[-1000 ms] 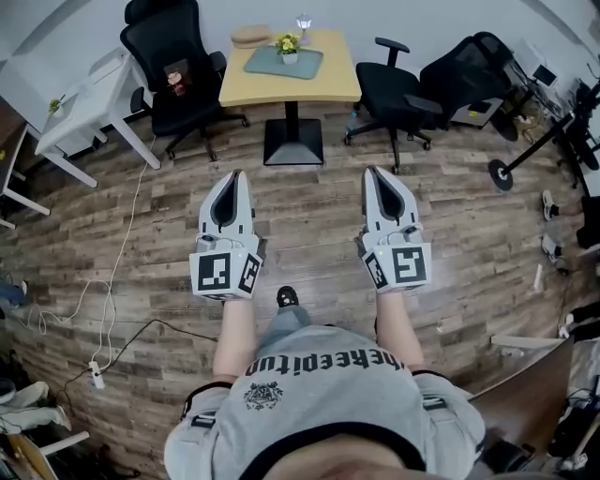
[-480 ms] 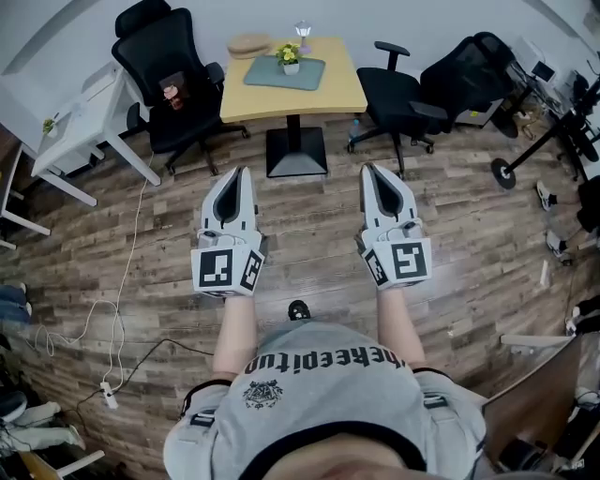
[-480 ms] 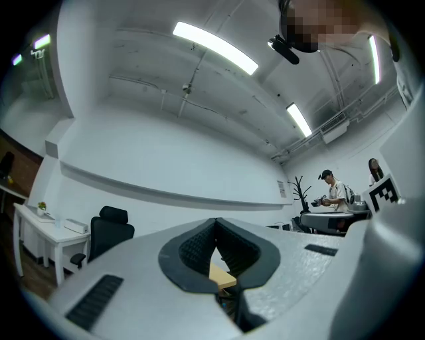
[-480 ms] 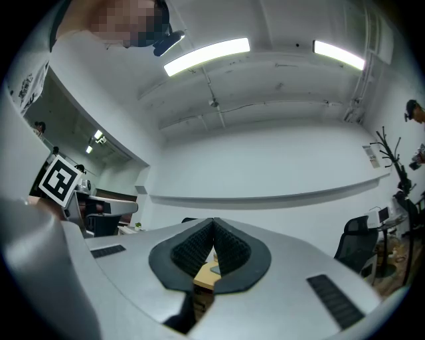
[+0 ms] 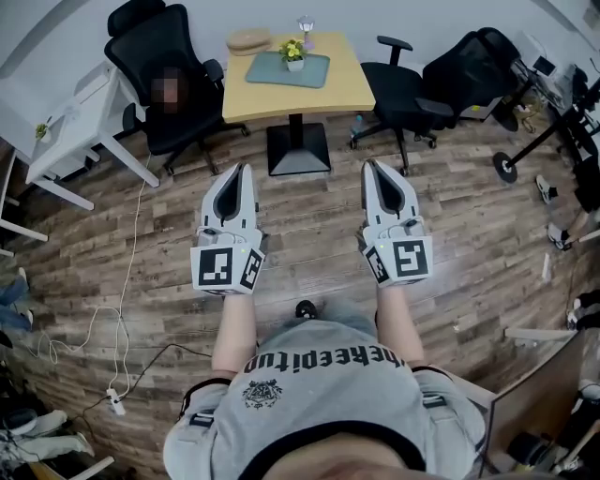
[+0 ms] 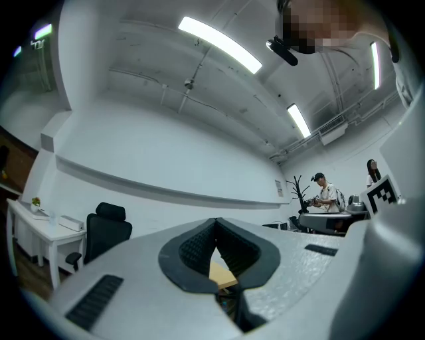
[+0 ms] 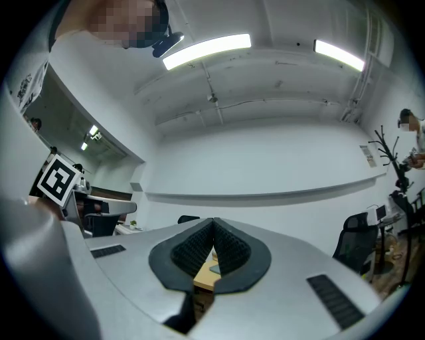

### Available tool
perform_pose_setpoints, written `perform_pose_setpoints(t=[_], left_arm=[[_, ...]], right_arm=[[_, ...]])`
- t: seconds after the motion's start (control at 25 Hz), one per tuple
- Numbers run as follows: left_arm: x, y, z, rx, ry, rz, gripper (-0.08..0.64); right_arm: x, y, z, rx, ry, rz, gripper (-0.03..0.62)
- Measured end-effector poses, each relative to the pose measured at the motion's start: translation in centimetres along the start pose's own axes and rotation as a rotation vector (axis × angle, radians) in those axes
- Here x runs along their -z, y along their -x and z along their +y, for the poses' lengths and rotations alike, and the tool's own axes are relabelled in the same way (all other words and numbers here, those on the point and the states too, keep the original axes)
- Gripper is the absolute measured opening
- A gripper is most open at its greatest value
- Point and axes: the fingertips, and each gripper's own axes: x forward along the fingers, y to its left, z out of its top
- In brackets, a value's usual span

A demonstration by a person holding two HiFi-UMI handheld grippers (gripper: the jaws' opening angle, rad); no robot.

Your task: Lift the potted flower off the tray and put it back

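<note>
A small white pot with yellow flowers (image 5: 294, 54) stands on a grey-green tray (image 5: 287, 69) on a wooden table (image 5: 300, 94) far ahead in the head view. My left gripper (image 5: 246, 170) and right gripper (image 5: 368, 166) are held side by side over the wooden floor, well short of the table. Both are shut with nothing between their jaws. In the left gripper view only a sliver of the table (image 6: 222, 273) shows past the closed jaws. The right gripper view shows a strip of the table (image 7: 202, 279) and tray edge the same way.
Black office chairs (image 5: 159, 66) (image 5: 403, 89) stand on either side of the table, with another chair (image 5: 478, 70) at the right. A white desk (image 5: 70, 122) is at the left, cables (image 5: 122, 281) run along the floor, and a round wooden board (image 5: 248, 40) and a glass (image 5: 305, 26) sit on the table.
The table and chairs have come slightly nearer in the head view as the person walks forward. Both grippers keep their shut pose side by side.
</note>
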Motion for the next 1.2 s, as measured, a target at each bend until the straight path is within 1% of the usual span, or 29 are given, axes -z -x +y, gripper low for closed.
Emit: perform_pose_setpoints(t=[0.28,0.52,0.8,1.2], left_arm=[[1.5,-1.5,2.0,-0.011,0.026,0.013,0.003],[2.7,-4.2,4.3,-0.024,0.028,0.017,0.003],[3.1,-11.0,7.1,-0.018,0.018,-0.005,0.003],[3.5,-19.6,10.3,-0.053,0.009,-0.013,0.003]], right_arm=[[1.7,-2.1,-0.2,0.006,-0.006,0.034,0.003],[3.1,-5.7,-0.9,-0.006,-0.008,0.033,0.003],[4.0,-12.7,-3.6,-0.015,-0.006,0.015,0.003],[4.5,-21.8,-7.9,-0.056,0.006,-0.001,0.003]])
